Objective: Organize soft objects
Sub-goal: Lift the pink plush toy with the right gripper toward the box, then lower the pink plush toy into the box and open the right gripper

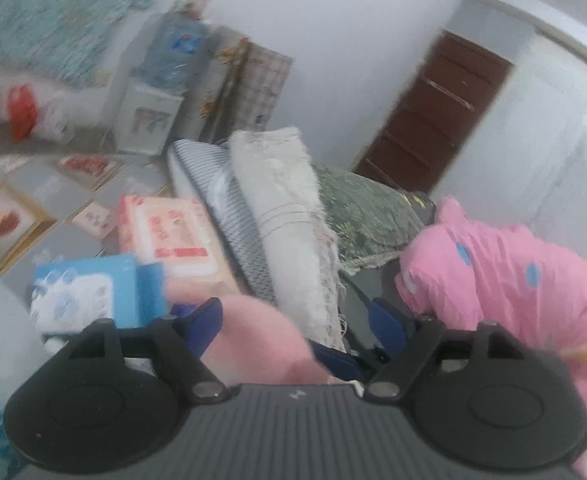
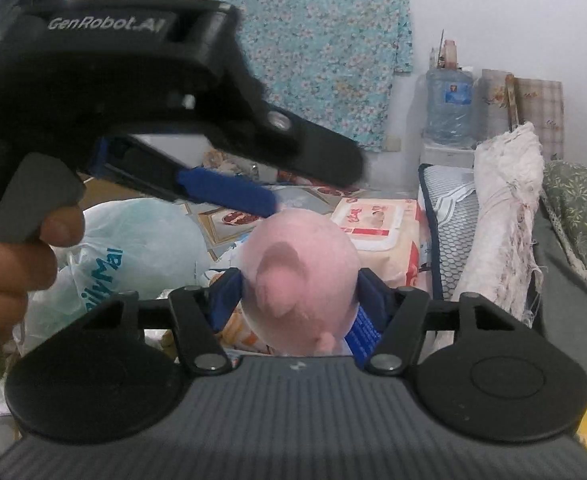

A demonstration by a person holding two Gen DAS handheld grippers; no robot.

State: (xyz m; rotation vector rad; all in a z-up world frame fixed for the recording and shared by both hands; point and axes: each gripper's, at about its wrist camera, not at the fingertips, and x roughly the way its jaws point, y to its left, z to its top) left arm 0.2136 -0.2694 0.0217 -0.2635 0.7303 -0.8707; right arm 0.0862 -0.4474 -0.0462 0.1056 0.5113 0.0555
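Observation:
In the right wrist view a pink plush toy [image 2: 299, 264] sits between the blue fingers [image 2: 227, 296] of my right gripper [image 2: 301, 300], whose pads press on both of its sides. My left gripper [image 2: 313, 190], held by a hand [image 2: 9, 264], reaches in from the upper left, one blue finger [image 2: 225, 196] just above the toy's top. In the left wrist view the same pink plush toy [image 1: 253, 340] is a blur near the left finger of my left gripper [image 1: 295, 312]. Its jaws stand wide apart and do not clamp the toy.
On the bed lie a striped pillow [image 1: 221, 200], a white fringed cloth [image 1: 285, 208], a green floral cushion [image 1: 361, 208] and a pink spotted soft item [image 1: 513, 280]. A wet-wipes pack [image 1: 169, 232], a blue tissue pack [image 1: 85, 292] and a plastic bag [image 2: 133, 240] lie to the left.

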